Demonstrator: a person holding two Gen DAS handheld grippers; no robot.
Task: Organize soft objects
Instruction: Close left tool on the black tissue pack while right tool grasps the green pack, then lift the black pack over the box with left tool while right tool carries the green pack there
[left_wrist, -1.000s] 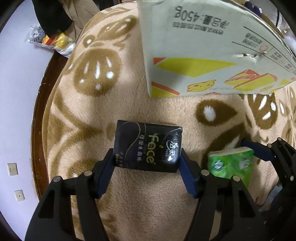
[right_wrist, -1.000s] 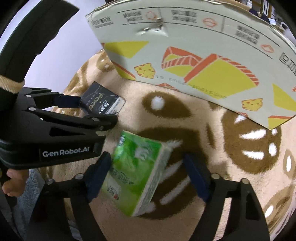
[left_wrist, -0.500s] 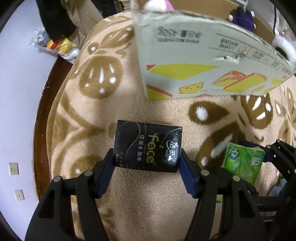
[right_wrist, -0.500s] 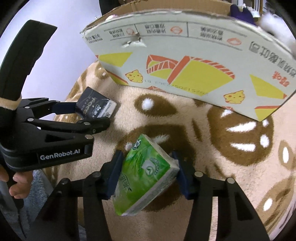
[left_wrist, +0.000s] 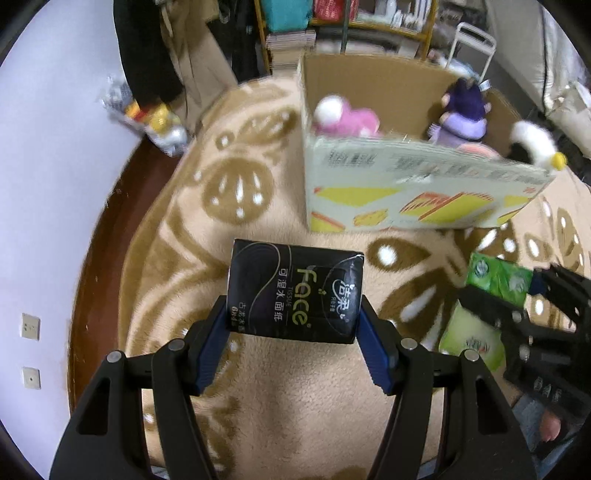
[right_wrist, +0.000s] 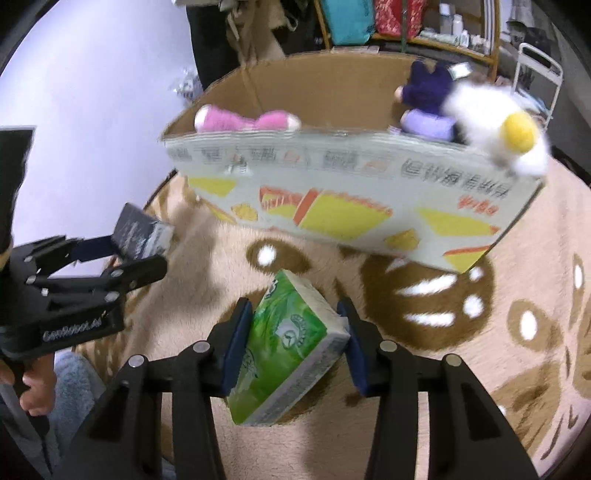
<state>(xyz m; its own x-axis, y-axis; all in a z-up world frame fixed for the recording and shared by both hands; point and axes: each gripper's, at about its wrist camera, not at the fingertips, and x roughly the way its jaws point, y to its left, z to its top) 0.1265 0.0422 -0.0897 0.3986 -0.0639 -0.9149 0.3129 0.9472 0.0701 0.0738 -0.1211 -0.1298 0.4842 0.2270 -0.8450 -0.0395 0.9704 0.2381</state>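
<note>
Tissue packs sit nearest, one in each set of tongs. The left tongs (left_wrist: 293, 325) clench the black tissue pack (left_wrist: 295, 291) across its ends, long axis running side to side, printed face up. The right tongs (right_wrist: 295, 332) grasp the green tissue pack (right_wrist: 291, 339) by its flanks, tilted, long axis pointing forward toward the box. Both packs hang above the patterned blanket (right_wrist: 443, 369). Farther off stands the cardboard box (right_wrist: 351, 199), already holding a pink plush (right_wrist: 243, 120), a purple plush (right_wrist: 424, 99) and a white plush (right_wrist: 498, 125). I judge the job partly done: the plush toys are in, both packs remain to be dropped inside.
</note>
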